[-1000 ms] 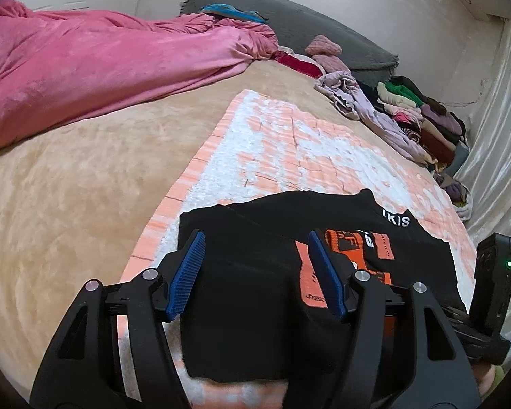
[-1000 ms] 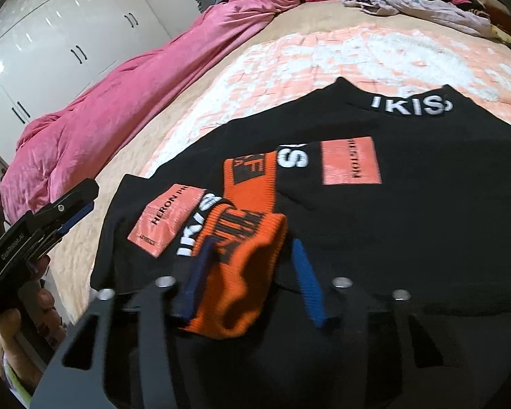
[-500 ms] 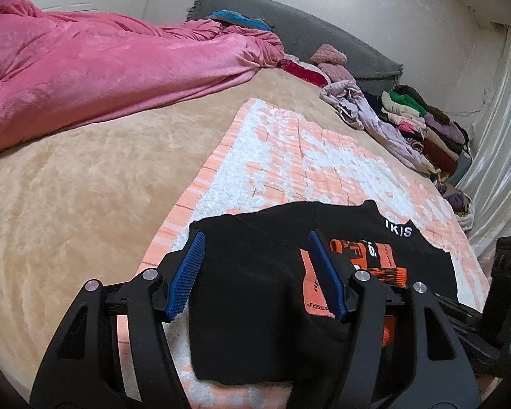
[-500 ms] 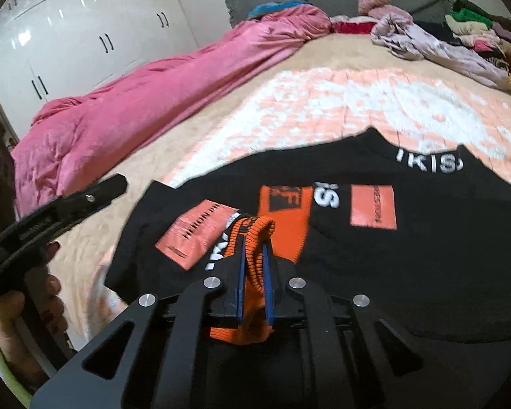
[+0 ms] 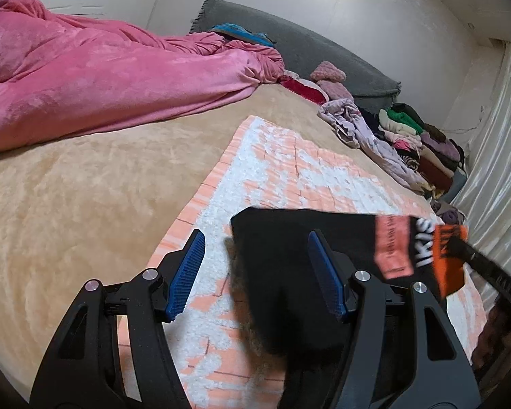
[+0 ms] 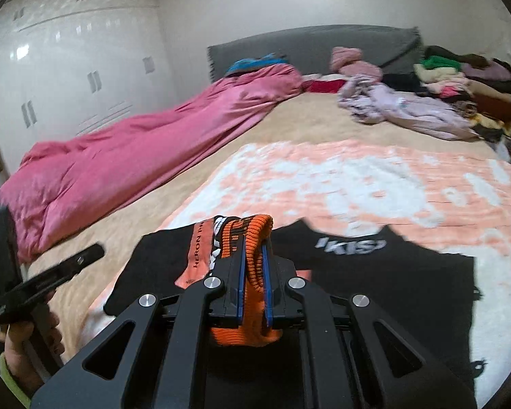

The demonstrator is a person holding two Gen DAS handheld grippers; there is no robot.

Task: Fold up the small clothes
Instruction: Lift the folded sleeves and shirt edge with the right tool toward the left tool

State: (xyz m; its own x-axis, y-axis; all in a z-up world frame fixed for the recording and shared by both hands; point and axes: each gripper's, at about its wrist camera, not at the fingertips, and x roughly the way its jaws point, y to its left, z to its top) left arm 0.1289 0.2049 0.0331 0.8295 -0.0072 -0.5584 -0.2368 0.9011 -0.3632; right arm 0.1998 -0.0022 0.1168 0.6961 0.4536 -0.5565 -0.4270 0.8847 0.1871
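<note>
White wardrobe doors (image 6: 68, 78) and a pale wall back a wide bed (image 5: 68, 204) covered in beige plush, with a grey headboard (image 6: 310, 46) at its far end. Along one side of the bed lies a rumpled pink duvet (image 5: 95, 78); at the opposite far corner sits a heap of mixed clothes (image 6: 460, 81) with a lilac garment (image 6: 415, 109) spilling toward the middle. Nearer lies an orange-and-white blanket (image 6: 357, 184), and on it the black sweater (image 6: 391, 279), collar lettering facing up and one sleeve raised off the body. The left tongs (image 5: 255, 272) hover above the sweater's near edge with the jaws standing well apart and nothing between them. The right tongs (image 6: 253, 283) have just been closing and are now clamped on the sleeve's orange ribbed cuff (image 6: 252, 235), which folds over the blue pads. A hand (image 6: 27, 337) grips the left tool's handle.
</note>
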